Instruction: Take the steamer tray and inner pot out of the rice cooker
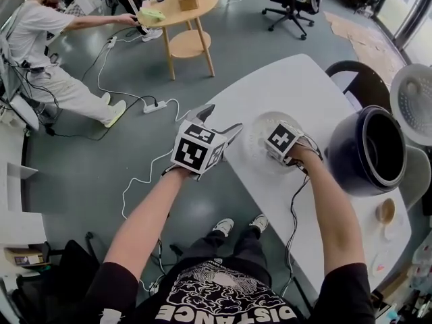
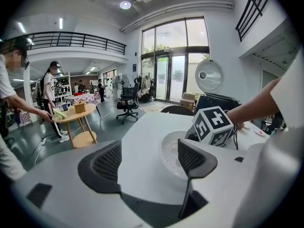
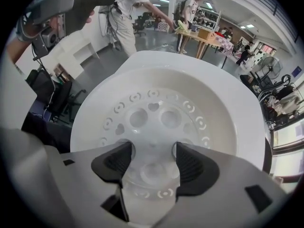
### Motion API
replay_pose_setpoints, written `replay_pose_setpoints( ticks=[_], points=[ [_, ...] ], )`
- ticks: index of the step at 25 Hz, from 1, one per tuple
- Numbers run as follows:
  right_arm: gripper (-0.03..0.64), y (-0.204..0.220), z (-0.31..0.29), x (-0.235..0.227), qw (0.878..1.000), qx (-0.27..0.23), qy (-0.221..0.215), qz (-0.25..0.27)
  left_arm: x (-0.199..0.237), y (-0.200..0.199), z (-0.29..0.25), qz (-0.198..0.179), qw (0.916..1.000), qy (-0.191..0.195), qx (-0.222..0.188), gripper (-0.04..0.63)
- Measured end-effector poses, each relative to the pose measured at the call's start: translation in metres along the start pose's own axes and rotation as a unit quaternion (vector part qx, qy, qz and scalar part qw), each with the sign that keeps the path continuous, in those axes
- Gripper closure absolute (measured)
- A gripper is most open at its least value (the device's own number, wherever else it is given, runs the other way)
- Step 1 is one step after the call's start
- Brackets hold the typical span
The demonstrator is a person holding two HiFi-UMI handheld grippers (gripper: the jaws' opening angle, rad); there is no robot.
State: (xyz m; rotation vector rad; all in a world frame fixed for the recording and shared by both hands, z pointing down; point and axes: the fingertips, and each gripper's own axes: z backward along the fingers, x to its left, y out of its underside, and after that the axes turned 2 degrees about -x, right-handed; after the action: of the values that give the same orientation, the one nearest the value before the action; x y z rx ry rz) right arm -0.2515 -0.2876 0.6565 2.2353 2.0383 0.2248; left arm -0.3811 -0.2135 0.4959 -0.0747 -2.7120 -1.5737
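Observation:
The white steamer tray (image 1: pixel 260 135) (image 2: pixel 170 152) (image 3: pixel 156 109), pierced with round holes, sits low on the white table (image 1: pixel 290 79). My right gripper (image 1: pixel 287 148) (image 3: pixel 151 158) points straight down into its middle, with the jaws set wide and shut on a milky raised part at the tray's centre. The dark rice cooker (image 1: pixel 368 154) (image 2: pixel 216 101) stands to the right with its lid (image 1: pixel 413 103) up and the inner pot (image 1: pixel 379 147) inside. My left gripper (image 1: pixel 221 120) (image 2: pixel 149 163) hovers open at the table's left edge, aimed at the tray, with nothing between its fingers.
A small dish (image 1: pixel 386 211) lies near the table's front right. A black chair (image 1: pixel 358 79) stands behind the table. Left of the table are a power strip and cables (image 1: pixel 152 105), a round wooden table (image 1: pixel 179 9) and a person (image 1: pixel 40 52) reaching to it.

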Motion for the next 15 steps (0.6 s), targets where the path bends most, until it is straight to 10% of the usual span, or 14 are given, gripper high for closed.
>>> replay_pose_setpoints(
  ticks=[15],
  points=[
    [0.312, -0.01, 0.108, -0.02, 0.992, -0.091, 0.083, -0.039, -0.022, -0.066, 0.009, -0.034, 0.9973, 0.044, -0.047, 0.235]
  ],
)
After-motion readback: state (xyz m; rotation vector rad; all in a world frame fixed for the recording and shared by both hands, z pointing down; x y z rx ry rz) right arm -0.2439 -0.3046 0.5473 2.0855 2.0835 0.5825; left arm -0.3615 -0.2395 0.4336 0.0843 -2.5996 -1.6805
